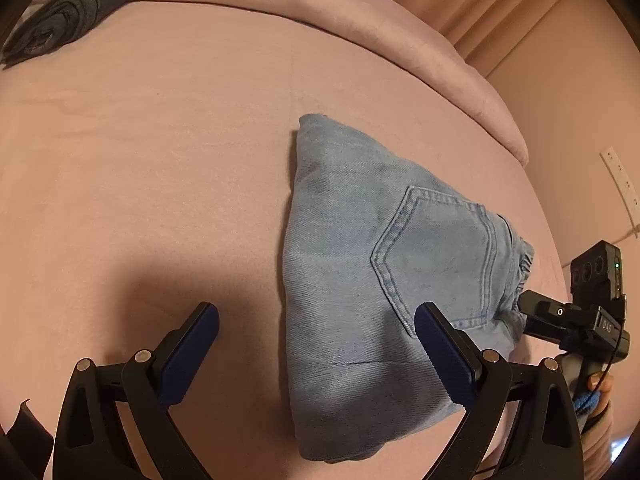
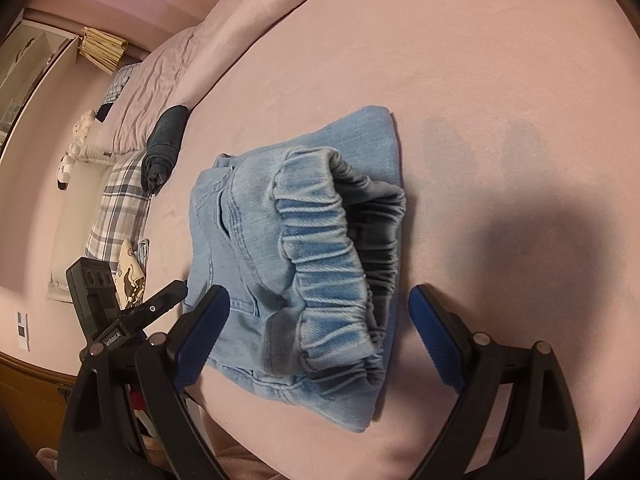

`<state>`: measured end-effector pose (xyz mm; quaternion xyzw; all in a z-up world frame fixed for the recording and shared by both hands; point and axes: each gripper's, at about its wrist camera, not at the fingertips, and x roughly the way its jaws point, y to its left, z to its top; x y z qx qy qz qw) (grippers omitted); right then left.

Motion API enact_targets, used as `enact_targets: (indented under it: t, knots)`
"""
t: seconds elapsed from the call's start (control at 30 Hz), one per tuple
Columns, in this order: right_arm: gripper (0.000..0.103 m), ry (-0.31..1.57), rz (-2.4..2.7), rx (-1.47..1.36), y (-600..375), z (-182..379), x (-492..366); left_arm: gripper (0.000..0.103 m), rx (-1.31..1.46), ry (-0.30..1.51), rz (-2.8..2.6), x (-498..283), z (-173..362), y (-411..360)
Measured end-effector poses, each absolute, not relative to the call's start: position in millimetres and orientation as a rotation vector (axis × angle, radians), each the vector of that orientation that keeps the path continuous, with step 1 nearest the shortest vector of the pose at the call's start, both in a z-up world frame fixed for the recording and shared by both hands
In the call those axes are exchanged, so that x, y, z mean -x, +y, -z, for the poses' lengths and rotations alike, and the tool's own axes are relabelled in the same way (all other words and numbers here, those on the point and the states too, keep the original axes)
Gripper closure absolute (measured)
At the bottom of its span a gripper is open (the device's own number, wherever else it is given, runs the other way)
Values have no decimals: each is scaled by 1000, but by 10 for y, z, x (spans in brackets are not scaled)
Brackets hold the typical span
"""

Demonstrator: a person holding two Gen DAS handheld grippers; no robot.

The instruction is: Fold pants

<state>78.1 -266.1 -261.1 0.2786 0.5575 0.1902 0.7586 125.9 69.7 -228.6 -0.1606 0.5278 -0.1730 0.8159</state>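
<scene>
Here the fold looks all but finished, by my reading. Starting at the left, the left gripper (image 1: 316, 344), black with blue pads, has its jaws wide apart and holds nothing. One finger hangs over the bare pink bed sheet (image 1: 160, 160); the other sits above the near edge of the light-blue denim pants (image 1: 360, 264), folded into a compact block. That block lies just ahead and to the right of the left tongs, back pocket up. Far off beyond the left tongs, to their left, rests a rolled dark-grey garment (image 1: 72, 12).

Moving right, the right gripper (image 2: 320, 328) is equally spread and empty. The pants (image 2: 288, 240) lie directly ahead of it, with the gathered elastic waistband (image 2: 332, 264) nearest, between the two fingers but not pinched. To the left of these tongs the left gripper shows again, past the bundle's edge.

Since both tongs have let go and the bundle holds its shape, the next move probably calls only for a light press or squaring, or for carrying the bundle toward the rolled garment.

As for writing, small white lettering marks each tool's body, but it is too small to read reliably.
</scene>
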Motion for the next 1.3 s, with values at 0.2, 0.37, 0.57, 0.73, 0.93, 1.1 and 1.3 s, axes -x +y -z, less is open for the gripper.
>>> enact_targets:
  t: [0.2, 0.37, 0.57, 0.73, 0.93, 1.1, 1.3]
  knots:
    - [11, 1214, -422, -606, -2628, 2625, -787, 5, 326, 1135, 381, -1281, 2311, 662]
    - [11, 1214, -428, -581, -2568, 2639, -810, 5, 298, 1134, 380, -1280, 2331, 586]
    - [5, 1203, -422, -532, -2440, 2649, -845, 5, 273, 1129, 398, -1284, 2338, 507]
    - [1, 1176, -419, -482, -2339, 2659, -857, 5, 256, 1123, 402, -1287, 2360, 454]
    - [1, 1147, -427, -491, -2355, 2684, -844, 5, 259, 1119, 401, -1283, 2364, 453]
    - [2, 1134, -434, -477, -2362, 2683, -811, 5, 266, 1124, 396, -1281, 2375, 464]
    - [16, 1134, -401, -444, -2351, 2654, -754, 5, 246, 1124, 401, -1316, 2361, 395]
